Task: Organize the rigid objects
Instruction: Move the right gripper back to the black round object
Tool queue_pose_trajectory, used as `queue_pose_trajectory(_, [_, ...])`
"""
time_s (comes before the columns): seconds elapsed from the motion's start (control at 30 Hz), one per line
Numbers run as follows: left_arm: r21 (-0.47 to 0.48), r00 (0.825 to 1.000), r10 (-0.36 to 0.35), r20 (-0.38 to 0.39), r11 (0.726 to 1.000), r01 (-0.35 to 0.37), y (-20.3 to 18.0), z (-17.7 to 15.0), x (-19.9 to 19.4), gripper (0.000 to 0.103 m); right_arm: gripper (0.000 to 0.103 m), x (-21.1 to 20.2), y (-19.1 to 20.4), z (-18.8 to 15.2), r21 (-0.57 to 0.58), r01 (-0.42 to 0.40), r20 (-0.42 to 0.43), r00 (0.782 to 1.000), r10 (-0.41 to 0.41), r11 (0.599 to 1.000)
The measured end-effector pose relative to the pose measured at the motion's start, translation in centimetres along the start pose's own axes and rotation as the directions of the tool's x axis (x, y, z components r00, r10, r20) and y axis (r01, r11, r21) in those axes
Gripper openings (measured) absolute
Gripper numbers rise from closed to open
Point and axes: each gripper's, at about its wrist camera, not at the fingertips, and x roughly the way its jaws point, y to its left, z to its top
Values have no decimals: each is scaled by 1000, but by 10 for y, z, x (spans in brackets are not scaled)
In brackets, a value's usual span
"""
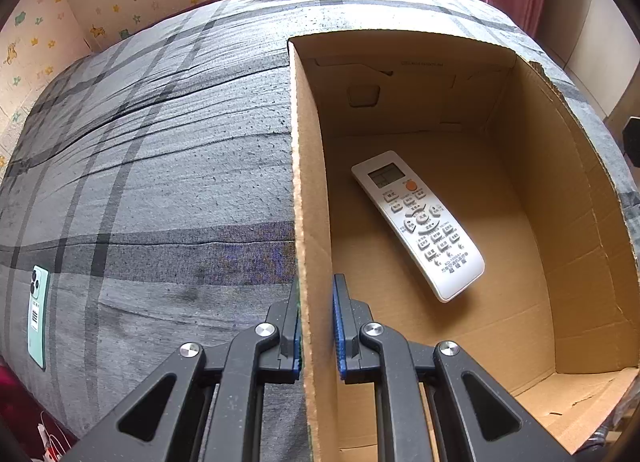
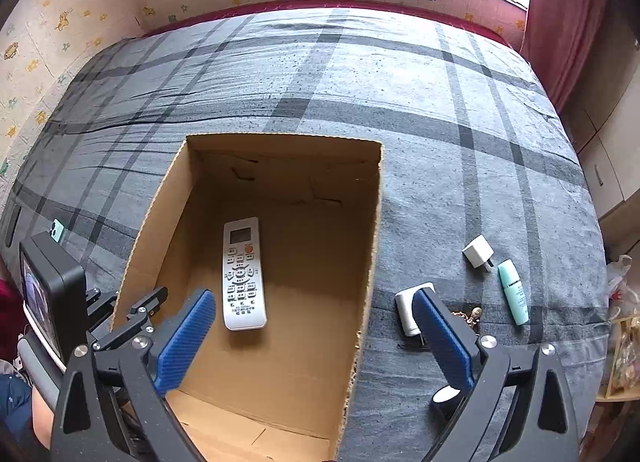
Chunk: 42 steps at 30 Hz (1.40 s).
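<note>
Phone [image 1: 38,316]: mint, on the bed [image 1: 160,142] at 9 o'clock of the box — only a corner shows in the right wrist view.
Left gripper [image 1: 317,326]: jaws clenched on the cardboard box [image 1: 310,222] wall, its edge hidden between the pads.
Remote [image 2: 242,274]: white, flat on the box floor.
Right gripper [image 2: 316,342]: jaws released, wide, nothing between them.
White block [image 2: 408,312]: partly hidden behind the right finger.
Right view only: white charger [image 2: 478,252] and mint tube [image 2: 514,292] at 3 o'clock of the box — a gold item beside the finger is unclear.
</note>
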Motion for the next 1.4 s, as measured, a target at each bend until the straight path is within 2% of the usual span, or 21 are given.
queue_pose_trajectory(0.4, [6, 1000, 17, 2, 1000, -17, -3, -1, -1, 14, 103, -21, -49, -15, 67, 33, 23, 999, -35, 997])
queue_pose_trajectory(0.63, [3, 1000, 13, 2, 1000, -13, -4, 0, -1, 13, 103, -24, -81, -32, 98, 76, 4, 997, -76, 992])
queue_pose_trajectory(0.93, [0, 1000, 9, 4, 1000, -9, -2, -1, 0, 12, 103, -9, -121, -58, 165, 114, -54, 993, -106, 980])
queue_pose_trajectory(1.4, [4, 1000, 10, 5, 1000, -10, -2, -2, 1, 12, 103, 32, -148, -112, 261, 114, -87, 992, -95, 959])
